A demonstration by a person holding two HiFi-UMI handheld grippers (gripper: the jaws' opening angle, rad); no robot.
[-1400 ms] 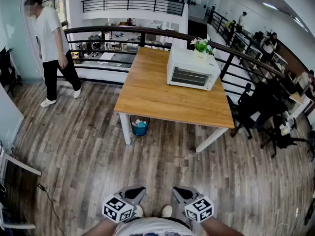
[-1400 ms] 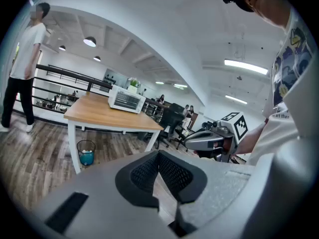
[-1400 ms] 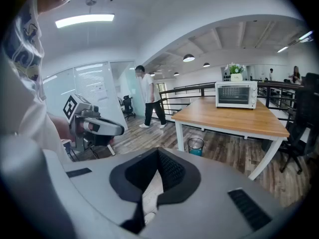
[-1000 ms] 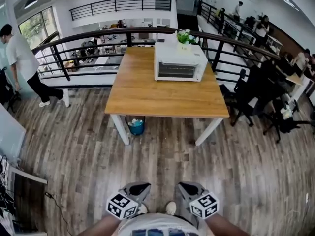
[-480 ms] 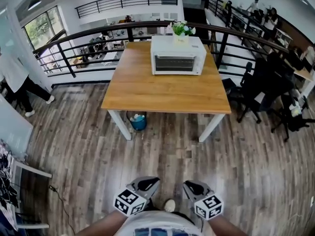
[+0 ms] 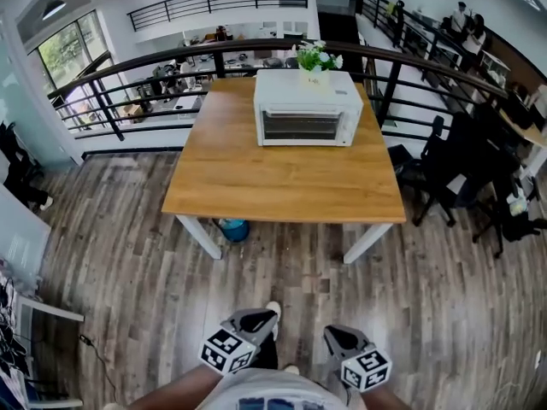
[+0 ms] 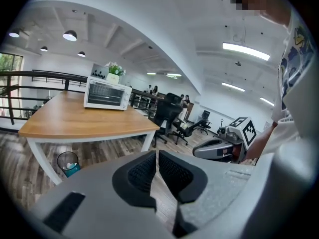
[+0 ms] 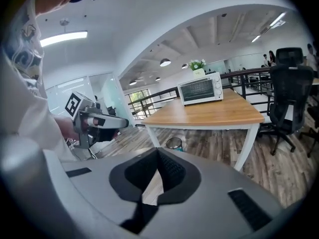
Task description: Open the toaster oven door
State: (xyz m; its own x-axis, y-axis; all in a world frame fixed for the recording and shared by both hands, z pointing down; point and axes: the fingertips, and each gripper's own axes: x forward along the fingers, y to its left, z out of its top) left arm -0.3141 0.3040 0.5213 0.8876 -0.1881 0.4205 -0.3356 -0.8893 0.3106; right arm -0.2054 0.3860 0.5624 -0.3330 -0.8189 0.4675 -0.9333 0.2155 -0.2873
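At the far end of a wooden table (image 6: 282, 186), close to a black railing (image 6: 128, 67), a white toaster oven (image 6: 308, 108) is seen. Its glass door is turned toward the near edge of the table and is shut flush against the front of the oven. A small potted plant (image 6: 314, 57) with white flowers is set just behind the oven. The rest of the tabletop is bare wood. Under the table, beside its near left leg, a blue bin (image 6: 232, 229) is partly shown. Dark office chairs (image 6: 444, 173) are grouped to the right of the table.

At the bottom of the head view, the left gripper (image 6: 259, 317) and the right gripper (image 6: 336, 335) are held side by side above the plank floor (image 6: 128, 263). Both are pointed toward the table and are well apart from it. A light shoe (image 6: 273, 309) is glimpsed between them.

In the left gripper view, the two ribbed pads are pressed together, and nothing is caught between them. In the right gripper view, the jaws are likewise closed on each other at their tips, and nothing is held. In both gripper views the oven is framed in the distance above the closed jaws, untouched by either tool.
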